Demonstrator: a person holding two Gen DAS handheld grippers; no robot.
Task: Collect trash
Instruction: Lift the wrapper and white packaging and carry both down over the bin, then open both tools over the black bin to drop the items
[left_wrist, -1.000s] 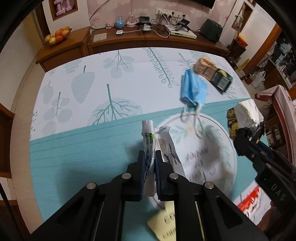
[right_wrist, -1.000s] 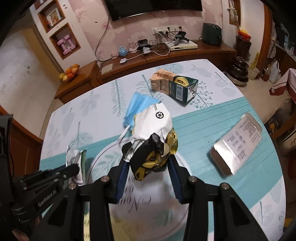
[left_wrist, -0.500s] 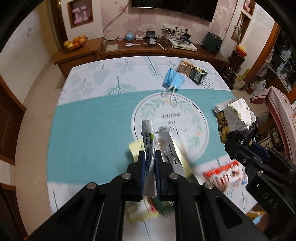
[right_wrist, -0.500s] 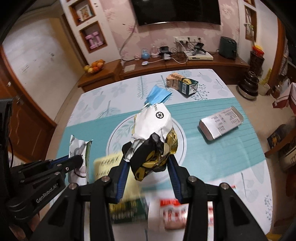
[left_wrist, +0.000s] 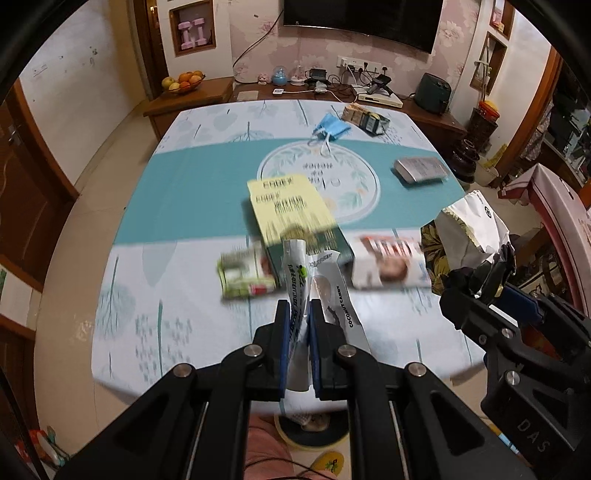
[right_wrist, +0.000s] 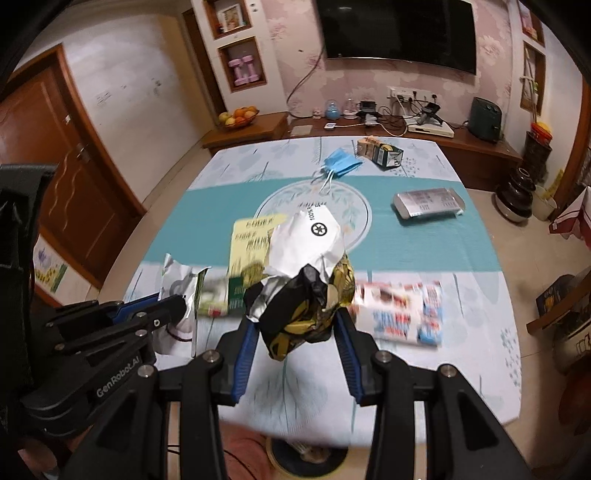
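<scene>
My left gripper is shut on thin white candy wrappers and holds them above the table's near edge. My right gripper is shut on a crumpled white, black and yellow snack bag, also held in the air; the bag shows at the right of the left wrist view. On the table lie a yellow-green box, a small green packet, a red-white pack, a blue face mask, a dark carton and a silver pouch.
The table has a teal and white leaf-print cloth. A round bin rim shows on the floor below the grippers. A wooden sideboard with cables stands behind the table, a door at the left.
Both grippers have pulled back and up from the table with their loads, so the whole tabletop and near edge now show. Neither grip has changed.
</scene>
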